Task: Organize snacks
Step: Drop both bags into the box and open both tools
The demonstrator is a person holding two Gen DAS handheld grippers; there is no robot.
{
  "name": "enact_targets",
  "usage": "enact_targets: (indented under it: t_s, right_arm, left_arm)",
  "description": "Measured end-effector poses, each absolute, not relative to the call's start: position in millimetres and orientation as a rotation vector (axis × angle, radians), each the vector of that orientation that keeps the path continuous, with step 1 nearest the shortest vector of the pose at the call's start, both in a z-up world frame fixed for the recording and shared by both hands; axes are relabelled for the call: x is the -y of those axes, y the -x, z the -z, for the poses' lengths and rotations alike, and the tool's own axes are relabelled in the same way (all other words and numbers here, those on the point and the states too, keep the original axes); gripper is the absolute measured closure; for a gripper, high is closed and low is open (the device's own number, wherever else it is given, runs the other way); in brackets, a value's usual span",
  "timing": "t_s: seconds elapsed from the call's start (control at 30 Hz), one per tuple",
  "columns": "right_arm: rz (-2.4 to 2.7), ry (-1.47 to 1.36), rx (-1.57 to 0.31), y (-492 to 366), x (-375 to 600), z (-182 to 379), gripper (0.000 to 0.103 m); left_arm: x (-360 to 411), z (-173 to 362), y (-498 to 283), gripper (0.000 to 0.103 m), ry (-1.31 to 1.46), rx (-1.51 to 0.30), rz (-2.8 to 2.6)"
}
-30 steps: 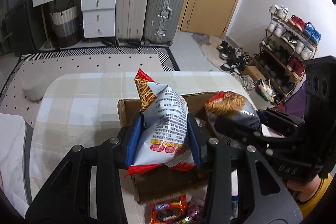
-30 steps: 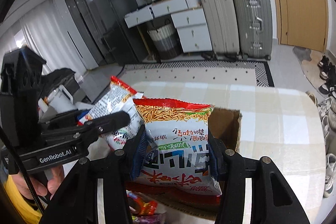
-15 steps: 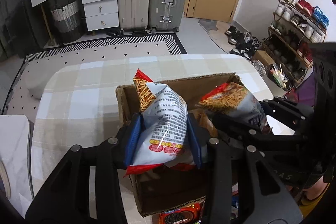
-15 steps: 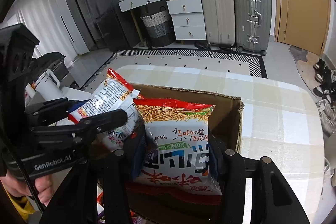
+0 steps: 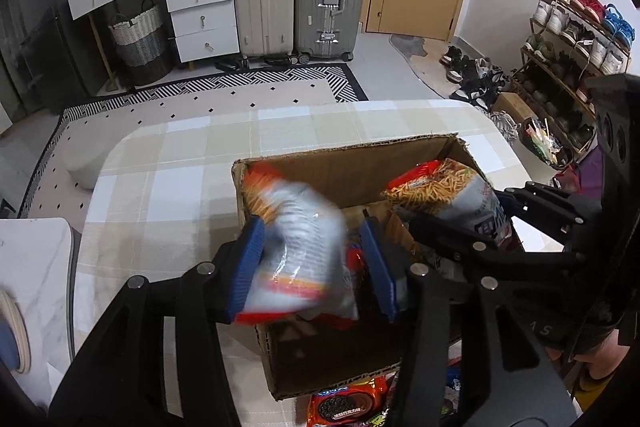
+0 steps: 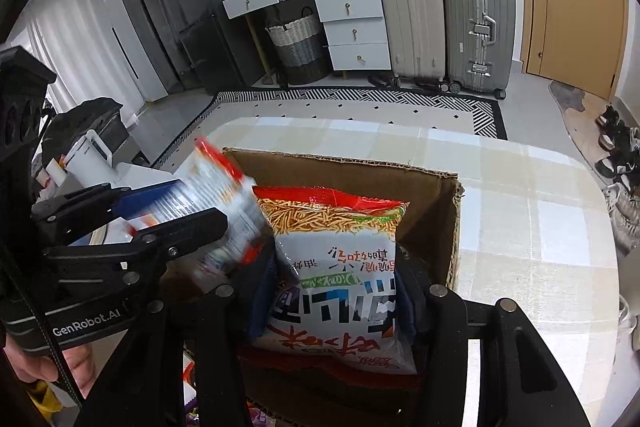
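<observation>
Snack bags are going into the cardboard box (image 5: 348, 167) two at a time. The left bag (image 5: 296, 251), blurred in the centre of the left view, hangs over the box's open top between the left gripper's (image 5: 316, 267) blue fingers (image 5: 248, 263); those fingers have just been spreading, and a gap shows beside the one on the right side of the frame, so the bag looks to be let go and dropping. The right bag (image 6: 336, 267), printed with noodle sticks, sits upright in the lower centre of the right view, pinched at its sides by the right gripper (image 6: 332, 295), its lower end already down inside the box.

To do this step well, I would let the left bag fall clear before pulling the fingers back, so it does not snag on the box wall nearest the camera. The right bag should go lower and lean against the far wall before release, leaving room beside it. More packets, among them a cookie pack (image 5: 344, 403), lie on the checked surface (image 5: 160, 187) at the bottom edge of the left view, in front of the box.
</observation>
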State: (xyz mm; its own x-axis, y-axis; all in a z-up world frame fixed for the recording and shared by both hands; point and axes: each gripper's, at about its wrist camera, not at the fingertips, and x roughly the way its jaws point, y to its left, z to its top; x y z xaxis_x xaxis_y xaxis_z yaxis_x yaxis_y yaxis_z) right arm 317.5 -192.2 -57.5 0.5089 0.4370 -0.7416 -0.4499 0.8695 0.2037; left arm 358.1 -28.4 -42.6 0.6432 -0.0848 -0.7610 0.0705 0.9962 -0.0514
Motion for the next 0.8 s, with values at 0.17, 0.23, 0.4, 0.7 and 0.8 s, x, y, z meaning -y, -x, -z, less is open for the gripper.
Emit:
enact_targets:
  t_s: [0.17,0.23,0.4,0.7,0.8]
  right_arm:
    - [-0.513,0.019,-0.877,-313.4,195.5,52.4,0.051]
    - [-0.514,0.007,-0.875,-311.7,198.1,50.3,0.051]
    - [-0.507,0.013,-0.837,-302.1,201.6,34.0,0.051]
    - [-0.522,0.016,-0.765,-267.3,206.9,-7.4,0.051]
    - [-0.517,0.015,-0.722,-244.6,211.1,-29.7,0.051]
  left_arm:
    - [24.7,34.0,-349.2,0.034,-0.014,-0.838,0.060]
    - [25.6,28.5,-343.6,0.029,-0.017,-0.815,0.056]
    - [25.1,15.3,-326.9,0.025,-0.025,-0.793,0.046]
    - [18.0,-20.6,-276.2,0.023,-0.001,-0.747,0.035]
    - [14.6,-36.1,-252.9,0.022,0.012,-0.720,0.026]
